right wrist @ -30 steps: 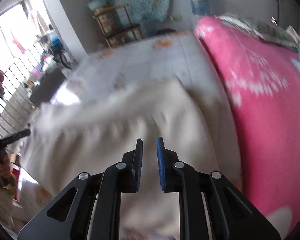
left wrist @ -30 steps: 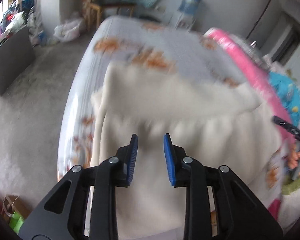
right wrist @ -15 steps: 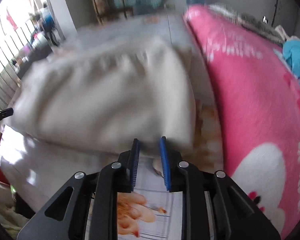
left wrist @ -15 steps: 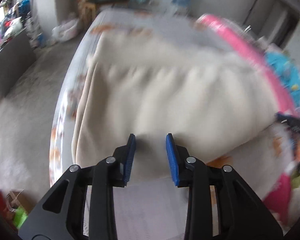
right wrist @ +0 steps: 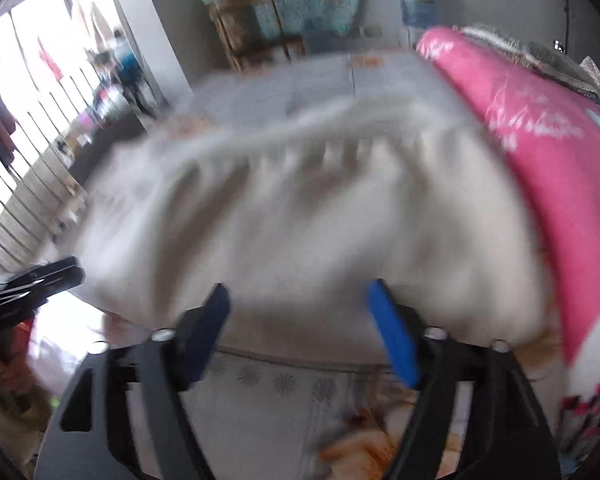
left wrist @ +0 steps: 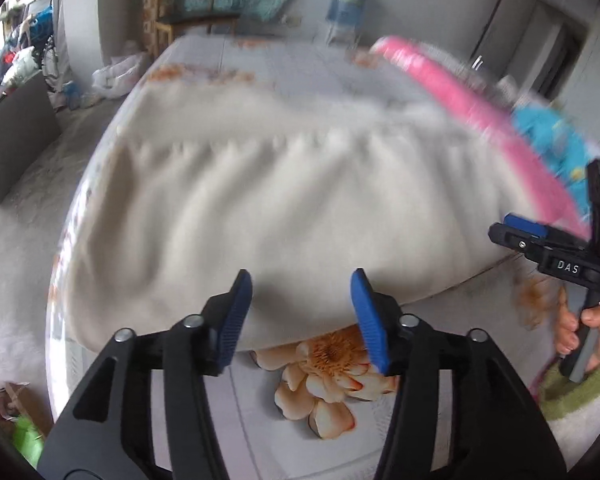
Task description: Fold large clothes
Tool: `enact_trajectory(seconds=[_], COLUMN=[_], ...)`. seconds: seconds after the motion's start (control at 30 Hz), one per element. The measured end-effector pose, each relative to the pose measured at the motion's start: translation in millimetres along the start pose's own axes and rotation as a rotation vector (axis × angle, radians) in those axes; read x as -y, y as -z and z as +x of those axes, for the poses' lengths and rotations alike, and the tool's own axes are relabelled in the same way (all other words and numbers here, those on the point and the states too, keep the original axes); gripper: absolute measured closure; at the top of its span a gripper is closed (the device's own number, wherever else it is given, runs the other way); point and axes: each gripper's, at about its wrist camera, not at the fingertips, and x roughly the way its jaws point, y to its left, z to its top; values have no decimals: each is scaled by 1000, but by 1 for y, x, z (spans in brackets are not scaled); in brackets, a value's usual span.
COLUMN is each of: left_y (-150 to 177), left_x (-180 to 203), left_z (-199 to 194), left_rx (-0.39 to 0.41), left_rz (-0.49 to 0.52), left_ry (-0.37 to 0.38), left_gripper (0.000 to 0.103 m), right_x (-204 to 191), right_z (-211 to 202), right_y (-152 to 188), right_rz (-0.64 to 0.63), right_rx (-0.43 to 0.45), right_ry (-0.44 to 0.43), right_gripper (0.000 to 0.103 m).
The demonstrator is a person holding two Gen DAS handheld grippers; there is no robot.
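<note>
Cream garment [left wrist: 284,200] lay folded across the floral bedsheet [left wrist: 332,432], its long axis running side to side in front of both tools, its near edge just ahead of the fingertips in each wrist view. On the left, the left gripper [left wrist: 302,316] stood over that near edge with jaws opening, moderately wide; no cloth sat between the pads. On the right, the right gripper [right wrist: 300,328] was likewise at the near edge, jaws opening to a wider spread, and appeared empty, though blur in that view left the contact uncertain. A pink blanket [right wrist: 540,140] lay beside the garment's right end. Each gripper was near its own end of the fold; neither was clearly closer.
</note>
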Motion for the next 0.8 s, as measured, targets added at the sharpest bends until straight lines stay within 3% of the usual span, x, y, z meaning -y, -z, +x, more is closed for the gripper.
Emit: enact_trajectory(seconds=[0.1,0.27,0.33,0.4,0.47,0.57,0.67,0.73,0.8], left_y=[4,-1,-2,-2,0,-2,0,5,6], left_x=[7,23,23,23,22,21,16,9,7], left_z=[1,-18,-10,9,11,2,-5,0,2], left_rx=[17,86,67,26,49,62,83,53,67], left_rz=[-5,22,1,-32,-66,-88,-110,-137,-132], left_ry=[-52,-62,-94,-154,-159,-153,-175,-197,-196], left_gripper=[52,51,51,49,49,49,44,42,38], right_x=[-10,-49,-62,-74,-76,-64,-37,-11,7], right_z=[-11,-41,-25,10,10,-12,-31,-26,-15], right_y=[-2,-11,-10,-2,3,1,7,16,23], right_rz=[13,-98,-151,-204,-236,-184,-145,-82,-37], right_rx=[8,134,104,19,48,73,132,104,57], right_ry=[53,-44,-50,0,13,-7,73,182,173], right_gripper=[28,28,28,27,24,24,24,24,23])
